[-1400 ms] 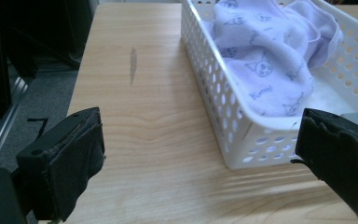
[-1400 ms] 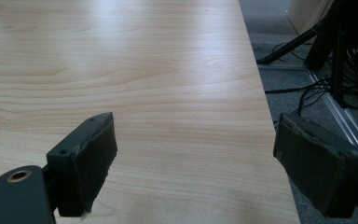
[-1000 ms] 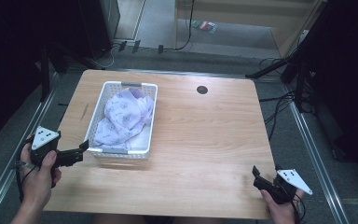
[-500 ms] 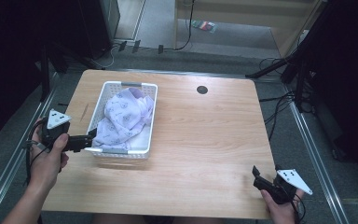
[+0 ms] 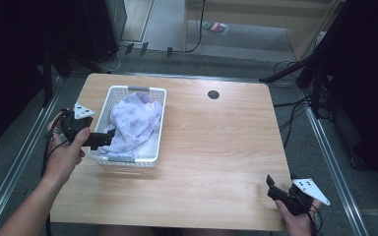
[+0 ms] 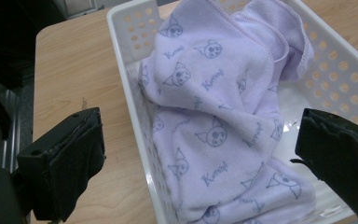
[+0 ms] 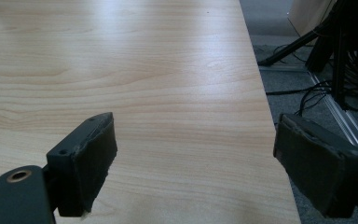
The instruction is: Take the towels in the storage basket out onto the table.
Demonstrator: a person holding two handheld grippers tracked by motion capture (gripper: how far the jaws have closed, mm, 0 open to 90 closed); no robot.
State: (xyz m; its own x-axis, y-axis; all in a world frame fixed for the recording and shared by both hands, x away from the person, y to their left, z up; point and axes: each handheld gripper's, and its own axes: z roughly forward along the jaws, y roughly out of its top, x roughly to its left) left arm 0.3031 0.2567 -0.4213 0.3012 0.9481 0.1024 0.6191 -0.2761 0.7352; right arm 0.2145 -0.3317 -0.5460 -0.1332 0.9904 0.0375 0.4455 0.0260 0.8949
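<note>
Soft purple towel (image 6: pixel 223 116), fuzzy, printed with little cat faces and words, bunched up inside white plastic basket (image 5: pixel 155 129) with round holes in walls. Basket on left part of wooden table (image 5: pixel 216 147). Left gripper (image 5: pixel 109 137) at basket's left wall, jaws wide apart, one outside wall, one over towel. Cat faces clear in left gripper view, too small in high view. Right gripper (image 5: pixel 271 186) well apart at table's near right corner, jaws wide apart, holding nothing. Small black round hole (image 5: pixel 213 94) near far edge.
</note>
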